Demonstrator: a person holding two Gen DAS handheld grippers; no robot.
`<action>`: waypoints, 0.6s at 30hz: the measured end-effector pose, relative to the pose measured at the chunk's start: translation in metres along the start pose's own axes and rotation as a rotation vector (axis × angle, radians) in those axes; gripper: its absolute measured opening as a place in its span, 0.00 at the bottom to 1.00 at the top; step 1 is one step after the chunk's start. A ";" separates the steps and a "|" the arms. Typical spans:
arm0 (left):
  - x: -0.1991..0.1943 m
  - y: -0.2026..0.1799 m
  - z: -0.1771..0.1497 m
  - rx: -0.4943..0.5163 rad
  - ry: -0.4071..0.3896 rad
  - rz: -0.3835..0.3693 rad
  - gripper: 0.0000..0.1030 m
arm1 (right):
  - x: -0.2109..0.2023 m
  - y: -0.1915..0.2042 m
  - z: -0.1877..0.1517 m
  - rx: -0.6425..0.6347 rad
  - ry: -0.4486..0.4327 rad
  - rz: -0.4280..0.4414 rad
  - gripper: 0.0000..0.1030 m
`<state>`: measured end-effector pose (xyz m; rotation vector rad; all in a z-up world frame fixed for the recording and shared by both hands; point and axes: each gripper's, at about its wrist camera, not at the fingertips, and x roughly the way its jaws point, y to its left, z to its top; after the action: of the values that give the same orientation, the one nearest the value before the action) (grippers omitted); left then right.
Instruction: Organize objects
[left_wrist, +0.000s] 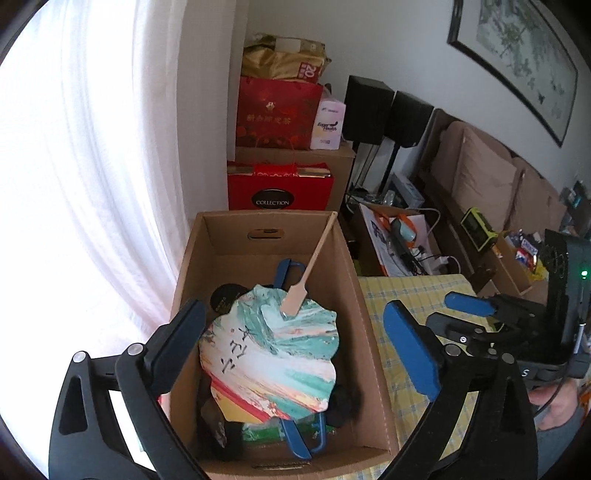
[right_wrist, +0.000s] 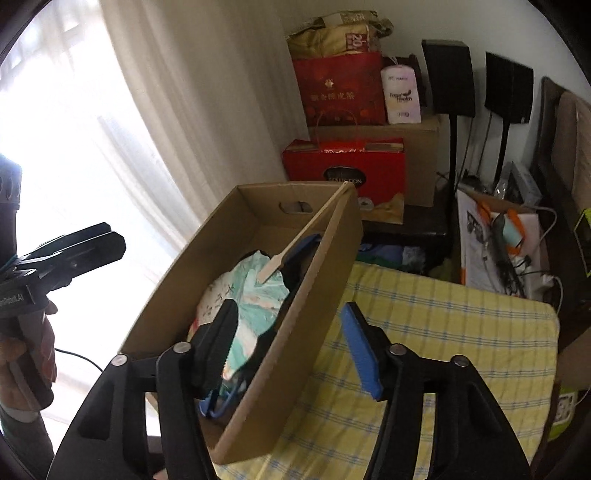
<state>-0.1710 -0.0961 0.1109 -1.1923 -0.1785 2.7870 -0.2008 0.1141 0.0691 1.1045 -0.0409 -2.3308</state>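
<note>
The surface (right_wrist: 461, 332), covered in a yellow checked cloth, carries the cardboard box (left_wrist: 354, 295) along its window-side edge, so that the open top sits within easy reach of both hands. The rest of the cloth, out to the far corner by the sofa, is bare.

Inside the box lies the paddle fan (left_wrist: 273, 354), the largest item in it, its scalloped face swirled in teal, white and pink. It rests flat on top of the other contents, and its slim wooden handle (left_wrist: 314, 262) leans up against the box's right wall toward the far corner, probably because the fan is too long to lie fully level. Under it are a red and yellow flat item, something dark, and a blue loop-shaped handle (left_wrist: 291, 269) that pokes out at both ends; what that belongs to is hard to tell from here.

The left claw (left_wrist: 295, 350) hangs over the box with its jaws spread wide on either side of the fan, touching nothing. That fits a fan just let go into place. The right claw (right_wrist: 291, 350) straddles the box's right wall, jaws also apart and empty: one finger is over the fan inside, the other over the cloth outside.

Sorting looks well along. The fan is stowed, though its handle still juts up to the rim.
</note>
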 end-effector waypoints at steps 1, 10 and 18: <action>-0.001 0.001 -0.005 -0.005 0.003 -0.004 0.95 | -0.003 0.002 -0.003 -0.012 0.002 -0.007 0.65; -0.004 -0.005 -0.042 0.003 0.024 0.002 1.00 | -0.016 0.010 -0.028 -0.065 0.026 -0.109 0.82; -0.001 -0.012 -0.082 -0.013 0.081 -0.019 1.00 | -0.036 0.008 -0.060 -0.060 0.001 -0.176 1.00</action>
<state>-0.1101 -0.0791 0.0570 -1.2966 -0.2004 2.7192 -0.1348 0.1375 0.0569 1.1198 0.1302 -2.4688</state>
